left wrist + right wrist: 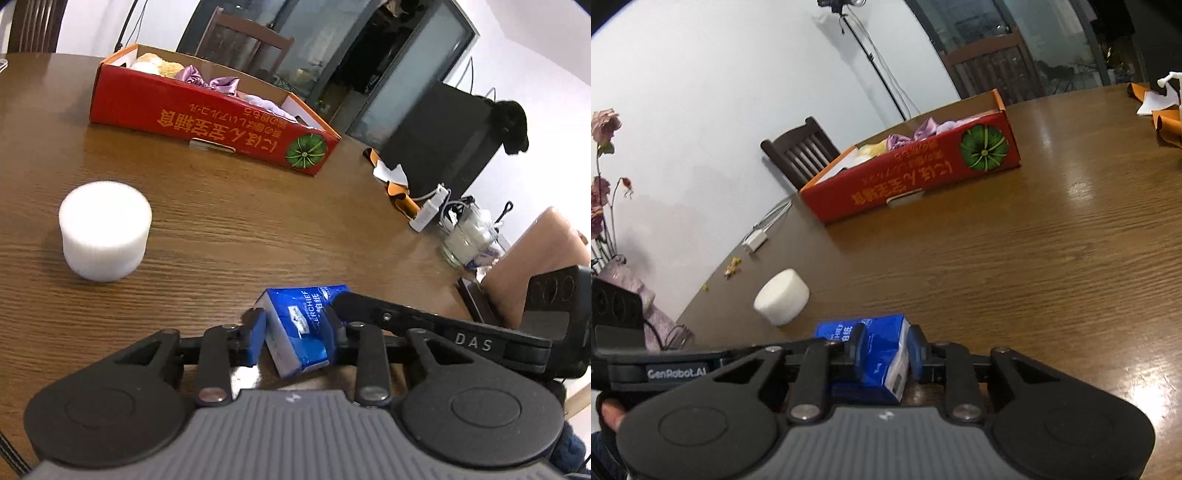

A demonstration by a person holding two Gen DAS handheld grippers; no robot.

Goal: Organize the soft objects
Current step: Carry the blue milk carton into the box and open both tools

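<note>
While the left wrist view shows a glass jar point(466, 243) at the worktop's point(258, 221) right edge, only the right wrist view shows dried roses point(604, 147). Both narrowly open grippers, left gripper point(295, 332) and right gripper point(882, 350), pinch one blue tissue pack point(299, 328) between their jaws. A white foam cylinder point(105, 229) stands left of it; the red cardboard box point(207, 122) lies beyond.
</note>
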